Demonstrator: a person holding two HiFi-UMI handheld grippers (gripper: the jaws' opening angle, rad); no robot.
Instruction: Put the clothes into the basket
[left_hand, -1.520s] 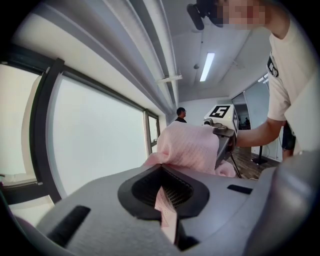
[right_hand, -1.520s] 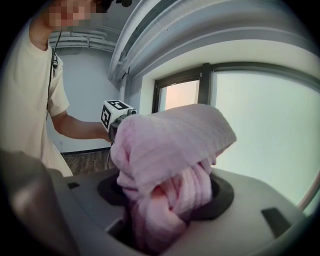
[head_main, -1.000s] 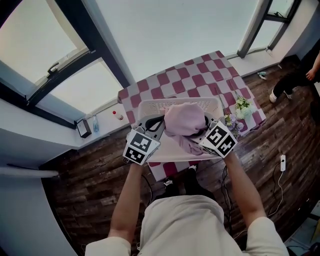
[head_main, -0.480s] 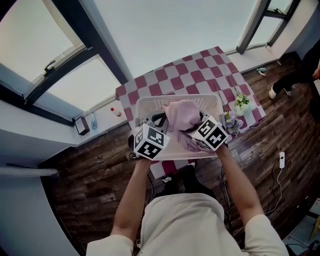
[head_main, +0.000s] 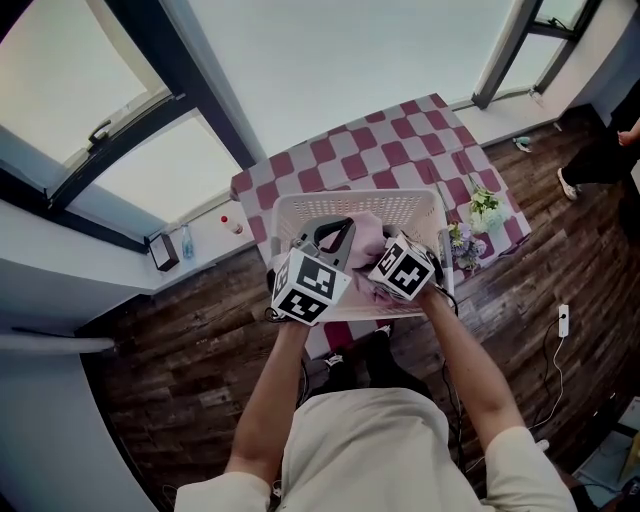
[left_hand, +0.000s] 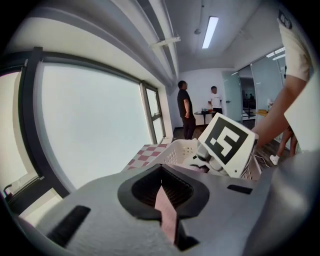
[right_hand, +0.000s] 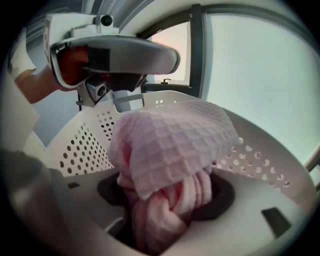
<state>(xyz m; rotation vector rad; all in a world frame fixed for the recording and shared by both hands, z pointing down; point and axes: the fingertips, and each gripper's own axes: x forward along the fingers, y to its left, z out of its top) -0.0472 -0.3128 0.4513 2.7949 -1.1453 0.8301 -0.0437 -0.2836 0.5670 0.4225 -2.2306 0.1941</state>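
A pink waffle-knit cloth (head_main: 367, 238) hangs bunched inside the white perforated basket (head_main: 350, 200), which stands on the red-and-white checked table (head_main: 330, 165). My right gripper (right_hand: 165, 200) is shut on a thick twist of that cloth (right_hand: 170, 145), low within the basket wall (right_hand: 85, 145). In the head view the right gripper (head_main: 380, 268) sits at the basket's near right. My left gripper (head_main: 335, 235) is over the basket's near left, tilted upward. Its jaws are shut with a thin pink strip of cloth (left_hand: 166, 217) pinched between them.
Small flower pots (head_main: 485, 210) stand at the table's right edge beside the basket. A bottle (head_main: 232, 225) sits on the window sill to the left. Two people (left_hand: 187, 107) stand far across the room, and another person (head_main: 610, 150) is at the right edge.
The pink cloth has come down from above the basket rim into the basket. Both grippers moved inward and forward over the basket, the left one tilting upward.
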